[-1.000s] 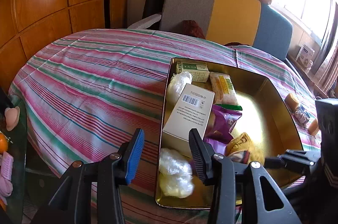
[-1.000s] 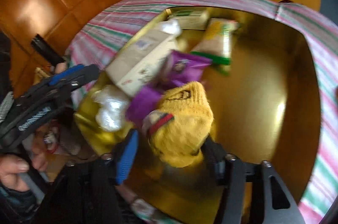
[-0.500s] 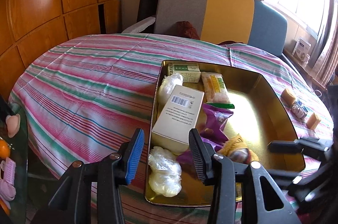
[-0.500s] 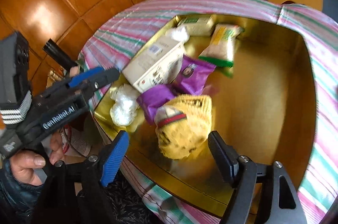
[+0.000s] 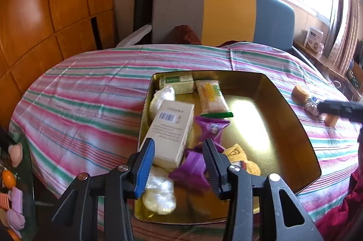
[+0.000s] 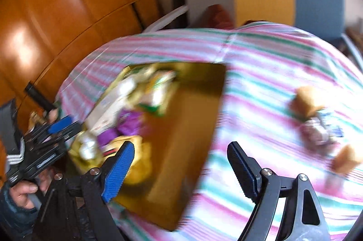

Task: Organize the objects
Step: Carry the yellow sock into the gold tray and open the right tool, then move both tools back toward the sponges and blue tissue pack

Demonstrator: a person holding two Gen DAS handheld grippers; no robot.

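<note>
A gold metal tray [image 5: 292, 118] sits on the striped tablecloth and holds a white box [image 5: 170, 129], purple packets [image 5: 211, 127], a yellow knit piece [image 5: 238, 154], a snack bar [image 5: 211, 98] and clear plastic bags [image 5: 158, 193]. My left gripper [image 5: 178, 145] hovers over the tray's near left end, jaws partly apart and empty. My right gripper [image 6: 180, 147] is above the tray's right edge with its jaws opening and nothing between them. The yellow knit piece [image 6: 138, 154] lies in the tray [image 6: 181, 132] beside its blue finger. The right wrist view is blurred by motion.
On the cloth right of the tray lie two tan blocks [image 6: 306, 100] [image 6: 347, 159] and a small wrapped thing [image 6: 320, 129]. A grey, yellow and blue chair back [image 5: 226, 13] stands behind the table. Wooden panels fill the left; a glass shelf with small toys [image 5: 13, 195] is at lower left.
My right gripper let go of the yellow knit piece in the tray, opened wide, lifted and swung right toward the small things on the cloth. The left gripper drew back a little.
</note>
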